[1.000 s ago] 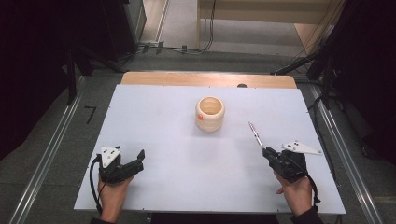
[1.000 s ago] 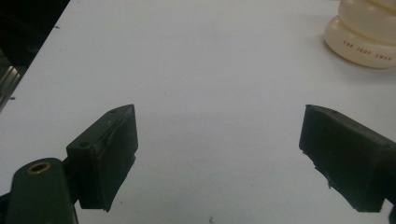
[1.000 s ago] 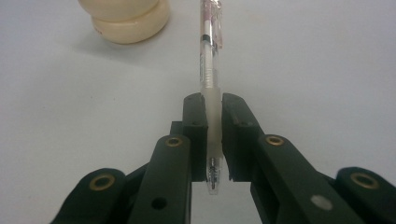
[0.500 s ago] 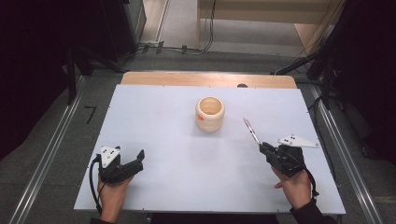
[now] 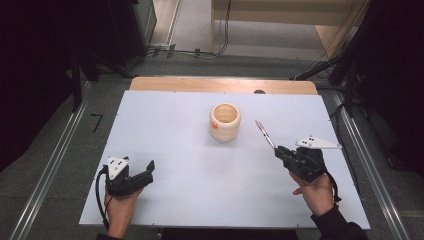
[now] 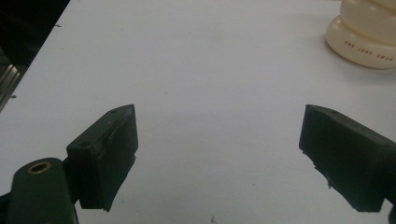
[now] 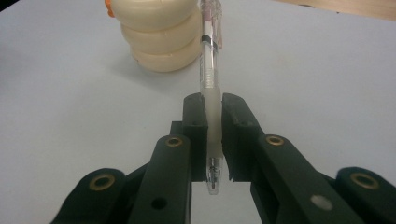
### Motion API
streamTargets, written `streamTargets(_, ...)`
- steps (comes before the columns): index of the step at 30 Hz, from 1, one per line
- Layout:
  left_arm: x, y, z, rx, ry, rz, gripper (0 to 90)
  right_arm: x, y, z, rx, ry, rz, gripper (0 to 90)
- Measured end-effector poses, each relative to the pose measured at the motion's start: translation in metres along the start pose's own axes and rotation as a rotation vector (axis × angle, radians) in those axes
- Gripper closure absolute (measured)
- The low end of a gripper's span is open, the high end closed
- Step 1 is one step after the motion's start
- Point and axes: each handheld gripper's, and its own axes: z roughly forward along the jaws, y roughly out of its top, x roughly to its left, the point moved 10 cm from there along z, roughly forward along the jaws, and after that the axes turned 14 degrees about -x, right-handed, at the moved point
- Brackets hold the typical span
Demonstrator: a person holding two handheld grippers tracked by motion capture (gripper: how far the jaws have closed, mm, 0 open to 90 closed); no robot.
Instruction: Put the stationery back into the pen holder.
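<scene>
A cream ribbed cup (image 5: 224,121) stands upright on the white table (image 5: 175,125), with an orange spot on its left side. My right gripper (image 5: 278,150) is shut on a clear pen (image 5: 264,134), whose free end points up toward the cup. In the right gripper view the pen (image 7: 209,70) runs between the jaws, tip toward the camera, with the cup (image 7: 159,35) beyond it. My left gripper (image 5: 148,168) rests open near the table's front left corner. In the left gripper view its fingers (image 6: 108,154) stand wide apart over bare table, and the cup (image 6: 366,32) is at the top right.
A wooden strip (image 5: 222,85) runs along the table's far edge. Metal rails (image 5: 50,165) flank the table on both sides. Cables (image 5: 195,50) lie on the floor behind. Bare table surface spreads between the two grippers.
My right gripper has carried the pen left and forward, closer to the cup. The left gripper has stayed where it was.
</scene>
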Motion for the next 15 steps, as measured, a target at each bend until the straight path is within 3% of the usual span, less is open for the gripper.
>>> streamTargets(15, 0.000, 0.000, 0.001, -0.004, 0.001, -0.004, 12.6, 0.014, 0.017, 0.015, 0.020, 0.032, -0.055, 79.0)
